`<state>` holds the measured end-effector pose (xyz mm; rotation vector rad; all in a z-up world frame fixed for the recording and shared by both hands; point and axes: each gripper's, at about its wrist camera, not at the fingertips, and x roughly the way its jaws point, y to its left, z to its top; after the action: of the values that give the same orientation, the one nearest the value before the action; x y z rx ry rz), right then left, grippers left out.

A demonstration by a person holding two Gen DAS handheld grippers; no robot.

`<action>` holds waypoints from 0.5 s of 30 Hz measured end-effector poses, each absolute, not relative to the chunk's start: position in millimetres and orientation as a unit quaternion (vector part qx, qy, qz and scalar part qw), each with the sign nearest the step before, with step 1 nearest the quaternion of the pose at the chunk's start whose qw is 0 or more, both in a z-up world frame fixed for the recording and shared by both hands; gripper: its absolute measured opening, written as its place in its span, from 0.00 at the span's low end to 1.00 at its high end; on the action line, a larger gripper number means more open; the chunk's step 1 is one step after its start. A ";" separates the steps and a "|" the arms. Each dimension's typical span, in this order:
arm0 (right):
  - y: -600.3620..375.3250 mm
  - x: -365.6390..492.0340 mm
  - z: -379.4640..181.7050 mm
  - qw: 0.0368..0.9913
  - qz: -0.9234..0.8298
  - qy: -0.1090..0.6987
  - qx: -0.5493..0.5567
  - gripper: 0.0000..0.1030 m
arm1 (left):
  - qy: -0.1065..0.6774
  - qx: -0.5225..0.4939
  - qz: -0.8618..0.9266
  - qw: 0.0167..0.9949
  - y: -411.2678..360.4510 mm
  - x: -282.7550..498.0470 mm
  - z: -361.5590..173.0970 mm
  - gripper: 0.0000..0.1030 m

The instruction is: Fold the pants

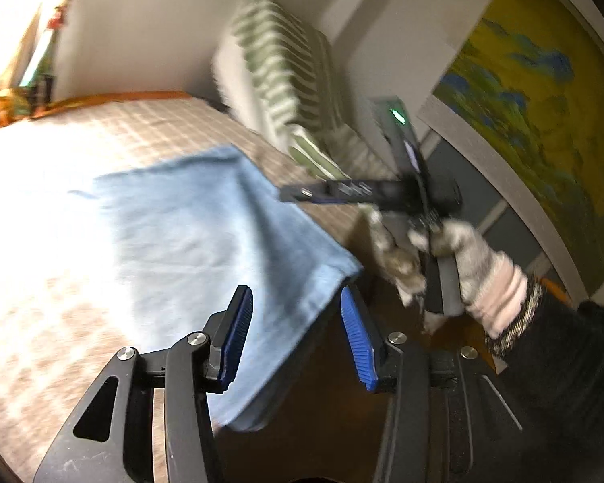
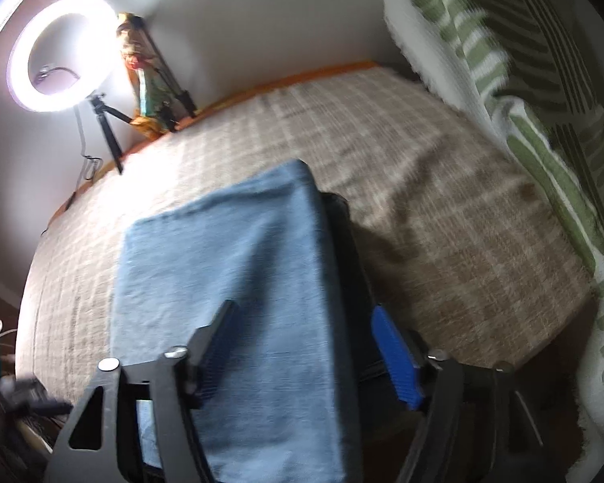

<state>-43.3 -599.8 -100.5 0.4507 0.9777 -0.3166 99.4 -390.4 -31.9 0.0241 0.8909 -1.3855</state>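
Light blue pants (image 1: 205,233), folded into a rectangle, lie on the beige checked bed cover (image 1: 149,120), with their near end hanging over the bed's edge. My left gripper (image 1: 298,334) is open and hovers over that near corner; its blue pads do not touch the cloth. In the right wrist view the pants (image 2: 237,265) run out from under my right gripper (image 2: 302,350). It stands wide open above them, with the cloth in the gap and not pinched. A gloved hand (image 1: 475,269) holds the right tool to the right of the pants.
Green-striped white pillows (image 2: 515,92) lean at the bed's right side. A lit ring light on a tripod (image 2: 64,52) stands beyond the far left corner. A yellow and blue painting (image 1: 543,92) hangs on the wall. Dark floor shows below the bed's near edge.
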 end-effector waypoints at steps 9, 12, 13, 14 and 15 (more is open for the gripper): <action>-612.0 -50.8 -111.0 0.849 -0.141 0.442 0.251 0.83 | 0.438 -0.034 -0.577 0.689 -375.3 139.6 -55.5 0.55; -624.2 -45.1 -118.0 0.846 -0.125 0.451 0.254 0.84 | 0.463 -0.046 -0.557 0.688 -381.0 152.9 -74.2 0.55; -627.3 -44.0 -119.9 0.847 -0.119 0.452 0.253 0.84 | 0.467 -0.048 -0.553 0.689 -383.5 156.0 -78.1 0.55; -631.5 -42.2 -122.8 0.847 -0.111 0.454 0.253 0.85 | 0.470 -0.051 -0.548 0.689 -385.7 159.1 -82.7 0.55; -635.9 -40.2 -126.8 0.846 -0.101 0.457 0.254 0.86 | 0.476 -0.056 -0.543 0.689 -388.1 162.7 -88.1 0.55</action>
<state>-40.2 -635.9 -126.8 0.5361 0.9636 -0.2130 162.7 -388.1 -88.1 -0.1242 1.0655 -1.2157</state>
